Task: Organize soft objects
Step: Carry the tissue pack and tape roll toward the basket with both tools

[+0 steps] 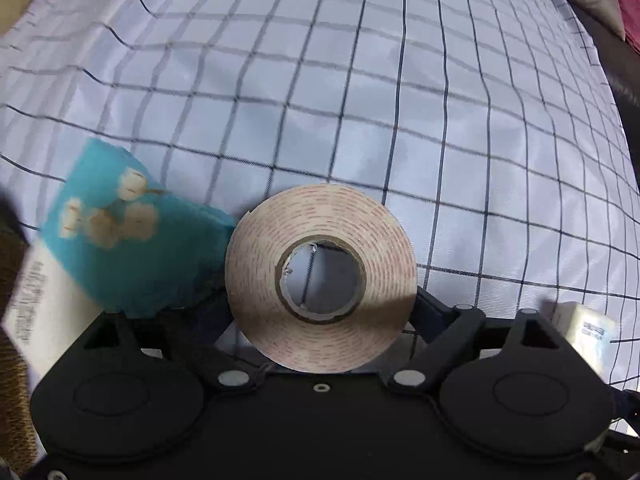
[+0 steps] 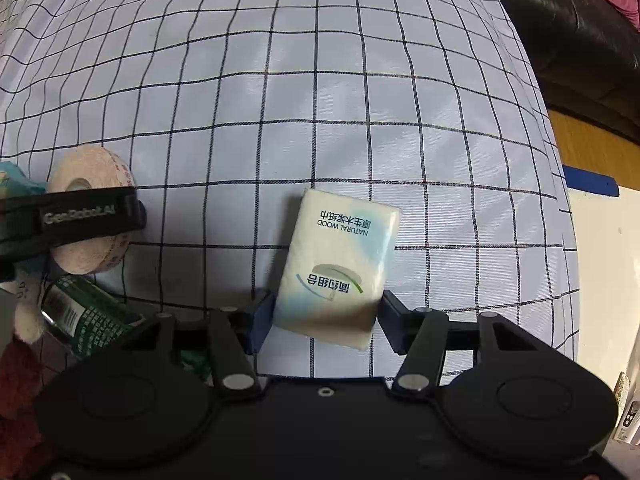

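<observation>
A beige tape roll (image 1: 320,236) lies face up on the checked cloth (image 1: 360,80). My left gripper (image 1: 320,304) straddles it, its black fingers against both sides of the roll. The right wrist view shows the same roll (image 2: 100,256) with the left gripper's finger (image 2: 80,216) crossing it. A white tissue pack (image 2: 340,264) printed "NATURAL WOOD" sits between the blue pads (image 2: 260,320) of my right gripper (image 2: 324,312), which press on its two long edges. The pack (image 1: 584,328) also shows blurred at the right of the left wrist view.
A teal packet with a cotton picture (image 1: 132,232) leans against the roll's left side. A green can (image 2: 88,316), a white plush piece (image 2: 28,316) and dark red fabric (image 2: 20,380) crowd the lower left. A black leather sofa (image 2: 568,40) borders the cloth's far right.
</observation>
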Demonstrator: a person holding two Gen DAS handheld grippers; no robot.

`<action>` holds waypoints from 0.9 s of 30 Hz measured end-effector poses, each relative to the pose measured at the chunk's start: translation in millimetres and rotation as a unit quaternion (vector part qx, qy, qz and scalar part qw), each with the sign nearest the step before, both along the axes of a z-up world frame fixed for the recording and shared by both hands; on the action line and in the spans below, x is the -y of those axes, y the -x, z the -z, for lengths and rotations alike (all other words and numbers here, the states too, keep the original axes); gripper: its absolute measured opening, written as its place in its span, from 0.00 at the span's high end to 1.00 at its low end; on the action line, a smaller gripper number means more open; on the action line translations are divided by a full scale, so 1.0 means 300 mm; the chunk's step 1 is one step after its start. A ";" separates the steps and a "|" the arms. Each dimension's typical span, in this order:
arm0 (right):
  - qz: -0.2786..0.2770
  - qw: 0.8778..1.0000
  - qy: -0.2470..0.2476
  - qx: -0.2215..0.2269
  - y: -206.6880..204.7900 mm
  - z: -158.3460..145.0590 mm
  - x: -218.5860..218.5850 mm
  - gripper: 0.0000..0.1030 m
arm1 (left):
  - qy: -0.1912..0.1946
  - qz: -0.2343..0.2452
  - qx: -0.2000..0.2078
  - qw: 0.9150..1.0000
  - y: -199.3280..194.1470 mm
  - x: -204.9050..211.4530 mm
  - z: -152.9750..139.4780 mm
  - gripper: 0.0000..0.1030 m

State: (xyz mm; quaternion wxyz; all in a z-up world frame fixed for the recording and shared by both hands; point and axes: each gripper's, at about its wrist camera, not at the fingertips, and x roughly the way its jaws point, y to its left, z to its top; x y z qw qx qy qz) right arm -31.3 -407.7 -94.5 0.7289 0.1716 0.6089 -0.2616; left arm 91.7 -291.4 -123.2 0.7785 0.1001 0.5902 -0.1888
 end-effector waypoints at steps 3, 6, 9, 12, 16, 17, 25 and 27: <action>-0.002 1.000 0.000 0.005 -0.008 -0.022 -0.012 0.47 | 0.007 0.000 0.015 1.000 0.021 -0.012 -0.064 0.16; -0.006 1.000 0.000 0.014 -0.021 -0.052 -0.029 0.47 | 0.005 -0.003 0.040 0.999 0.062 -0.024 -0.138 0.16; -0.015 1.000 -0.002 0.023 -0.039 -0.086 -0.062 0.47 | -0.002 -0.006 0.080 0.997 0.084 -0.063 -0.222 0.16; -0.019 0.999 -0.008 0.038 -0.065 -0.126 -0.093 0.48 | 0.004 -0.019 0.110 0.994 0.077 -0.155 -0.311 0.16; -0.028 0.997 -0.019 0.063 -0.112 -0.196 -0.149 0.50 | 0.011 -0.046 0.147 0.988 0.099 -0.287 -0.408 0.16; -0.032 0.997 -0.024 0.071 -0.122 -0.215 -0.165 0.50 | 0.012 -0.055 0.154 0.987 0.100 -0.328 -0.434 0.16; -0.099 0.986 -0.045 0.130 -0.233 -0.375 -0.402 0.51 | -0.004 -0.122 0.205 0.971 0.029 -0.620 -0.523 0.16; -0.122 0.981 -0.055 0.141 -0.256 -0.409 -0.479 0.51 | -0.006 -0.135 0.209 0.969 -0.006 -0.681 -0.523 0.16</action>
